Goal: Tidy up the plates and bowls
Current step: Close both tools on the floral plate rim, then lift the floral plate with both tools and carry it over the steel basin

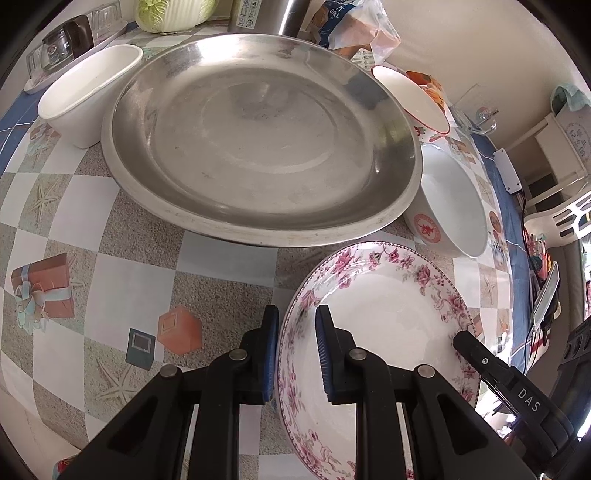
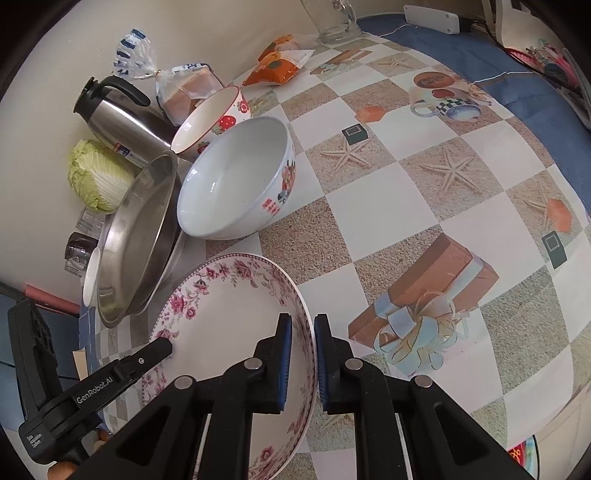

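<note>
A floral-rimmed white plate (image 1: 388,321) lies on the checked tablecloth; it also shows in the right wrist view (image 2: 221,321). My left gripper (image 1: 295,321) straddles its left rim, one pad outside and one inside, with a visible gap. My right gripper (image 2: 303,328) straddles its right rim, pads close against it. Behind the plate sits a large steel plate (image 1: 258,147) stacked on another. A white bowl with a red seal (image 1: 454,206) and a strawberry bowl (image 1: 413,99) stand to its right; a white rectangular bowl (image 1: 88,96) stands to its left.
A steel kettle (image 2: 118,110), a cabbage (image 2: 99,177), bagged bread (image 2: 184,88) and an orange snack bag (image 2: 280,62) line the wall. A rack of glasses (image 1: 66,48) stands at the back left. A glass mug (image 2: 336,18) stands at the far edge.
</note>
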A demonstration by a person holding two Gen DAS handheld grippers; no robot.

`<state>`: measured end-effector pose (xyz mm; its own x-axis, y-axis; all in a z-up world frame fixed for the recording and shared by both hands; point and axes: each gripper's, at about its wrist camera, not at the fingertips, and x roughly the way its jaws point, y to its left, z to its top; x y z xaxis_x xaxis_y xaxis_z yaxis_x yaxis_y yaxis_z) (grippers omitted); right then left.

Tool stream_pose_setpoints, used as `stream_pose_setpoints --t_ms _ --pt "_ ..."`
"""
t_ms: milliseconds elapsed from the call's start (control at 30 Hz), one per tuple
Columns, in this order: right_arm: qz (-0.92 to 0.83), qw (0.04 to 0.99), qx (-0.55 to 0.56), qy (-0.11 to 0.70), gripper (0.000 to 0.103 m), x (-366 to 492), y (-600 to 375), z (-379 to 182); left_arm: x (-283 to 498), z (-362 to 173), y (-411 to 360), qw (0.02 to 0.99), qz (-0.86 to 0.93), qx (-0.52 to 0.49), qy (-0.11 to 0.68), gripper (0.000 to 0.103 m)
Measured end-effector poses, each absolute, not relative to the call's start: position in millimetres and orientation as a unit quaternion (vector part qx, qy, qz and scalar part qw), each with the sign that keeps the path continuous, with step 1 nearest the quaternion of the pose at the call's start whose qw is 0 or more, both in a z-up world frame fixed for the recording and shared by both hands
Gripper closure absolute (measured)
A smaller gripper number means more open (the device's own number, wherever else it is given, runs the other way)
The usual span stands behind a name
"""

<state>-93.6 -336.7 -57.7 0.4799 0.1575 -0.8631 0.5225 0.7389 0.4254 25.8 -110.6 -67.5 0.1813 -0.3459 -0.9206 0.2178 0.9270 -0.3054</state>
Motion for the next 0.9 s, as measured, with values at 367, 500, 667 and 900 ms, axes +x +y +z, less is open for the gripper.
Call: stream_pose_setpoints --t_ms 367,500,667,900 --pt "-0.111 0.798 0.335 0.488 0.09 -102.6 -337.3 -43.7 18.1 -49.7 -102.9 0.778 -0.199 -0.046 0.594 0.082" --pt "-0.11 0.803 0.334 0.481 0.09 -106.5 -337.1 -38.1 14.5 -43.1 -99.7 0.783 -0.205 -0.043 0.586 0.082" --pt "-0.109 0.809 0.331 0.473 0.09 -109.9 -336.7 -32.4 10.8 -39.0 -98.1 0.786 -0.21 -0.041 0.58 0.082" --pt "-0.108 0.82 0.328 0.457 0.09 -114.7 -337.6 -22.2 7.8 -25.4 -97.0 0.796 -0.221 -0.043 0.562 0.082"
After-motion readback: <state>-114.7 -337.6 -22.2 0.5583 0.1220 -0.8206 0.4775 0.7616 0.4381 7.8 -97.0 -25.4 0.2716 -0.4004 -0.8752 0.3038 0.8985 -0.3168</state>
